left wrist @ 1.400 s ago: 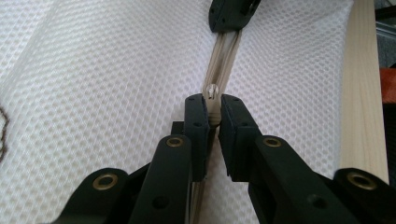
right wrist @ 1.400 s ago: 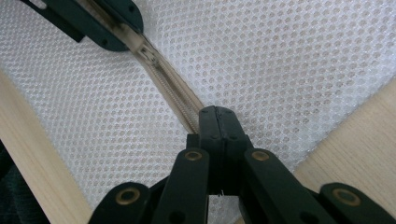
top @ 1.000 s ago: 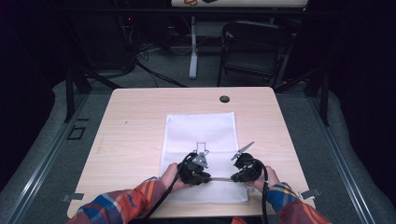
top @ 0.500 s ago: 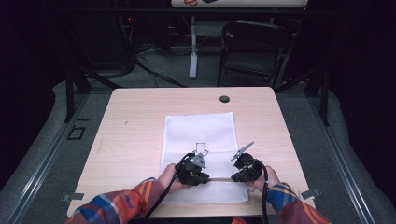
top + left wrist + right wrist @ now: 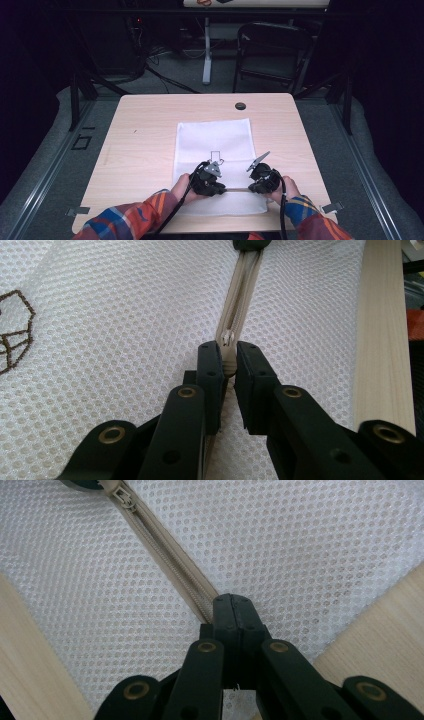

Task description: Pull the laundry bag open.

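The left gripper [image 5: 227,365] is pinching the zipper pull [image 5: 228,357] between its fingertips, while the right gripper [image 5: 233,607] is clamping the zipper tape [image 5: 165,547] of the white mesh bag [image 5: 215,137] lying under both.

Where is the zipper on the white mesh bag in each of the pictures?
High view: the zipper is a thin beige line low on the white mesh bag, between the left gripper and the right gripper.
Left gripper view: it runs from top centre down into the jaws.
Right gripper view: it runs from the top left down to the shut jaws.
Shared landmark: the zipper's pull, nearest the left gripper.
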Demonstrator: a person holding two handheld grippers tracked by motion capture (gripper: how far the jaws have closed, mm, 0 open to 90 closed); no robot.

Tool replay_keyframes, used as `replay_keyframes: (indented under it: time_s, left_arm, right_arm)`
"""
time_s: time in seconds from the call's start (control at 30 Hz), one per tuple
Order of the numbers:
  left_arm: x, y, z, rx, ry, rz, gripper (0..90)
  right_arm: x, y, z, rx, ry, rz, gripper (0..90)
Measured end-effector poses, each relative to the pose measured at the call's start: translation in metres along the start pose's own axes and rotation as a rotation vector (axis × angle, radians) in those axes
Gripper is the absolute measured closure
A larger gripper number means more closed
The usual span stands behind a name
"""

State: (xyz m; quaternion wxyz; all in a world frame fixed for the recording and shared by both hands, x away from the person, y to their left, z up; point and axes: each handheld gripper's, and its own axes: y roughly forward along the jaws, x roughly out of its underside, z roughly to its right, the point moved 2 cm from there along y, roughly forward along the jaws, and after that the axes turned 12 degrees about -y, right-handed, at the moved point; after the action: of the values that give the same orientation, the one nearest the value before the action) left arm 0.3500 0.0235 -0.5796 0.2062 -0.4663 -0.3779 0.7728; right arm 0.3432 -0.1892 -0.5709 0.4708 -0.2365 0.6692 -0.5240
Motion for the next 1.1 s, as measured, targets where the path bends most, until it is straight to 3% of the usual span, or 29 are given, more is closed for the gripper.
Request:
replay_keyframes:
  time_s: [0.33,0.5,0.73,0.77,0.83,1.1]
  left_arm:
    - [-0.0022,0.0023,-0.0024,-0.014,0.011,-0.02,81.3]
    - [-0.0027,0.0008,-0.0021,-0.032,0.02,-0.029,81.4]
    - [-0.0018,-0.0007,-0.0021,-0.01,0.02,-0.016,81.6]
    - [-0.002,-0.0017,-0.0015,-0.036,0.028,-0.031,81.6]
    - [-0.0012,-0.002,-0.0019,-0.009,0.02,-0.011,81.6]
    - [0.0016,-0.0073,-0.0044,-0.007,0.022,-0.009,81.6]
  right_arm:
    - [0.0002,-0.0007,0.0019,0.001,-0.015,-0.015,90.0]
    - [-0.0004,-0.0001,0.0004,0.008,-0.001,-0.008,90.0]
    - [0.0005,-0.0003,0.0009,0.01,0.004,-0.006,90.0]
    - [0.0006,-0.0002,0.0009,0.006,0.007,-0.002,90.0]
    - [0.0007,-0.0003,0.0009,0.006,0.008,-0.003,90.0]
    - [0.0013,-0.0009,0.0015,0.008,0.011,-0.008,90.0]
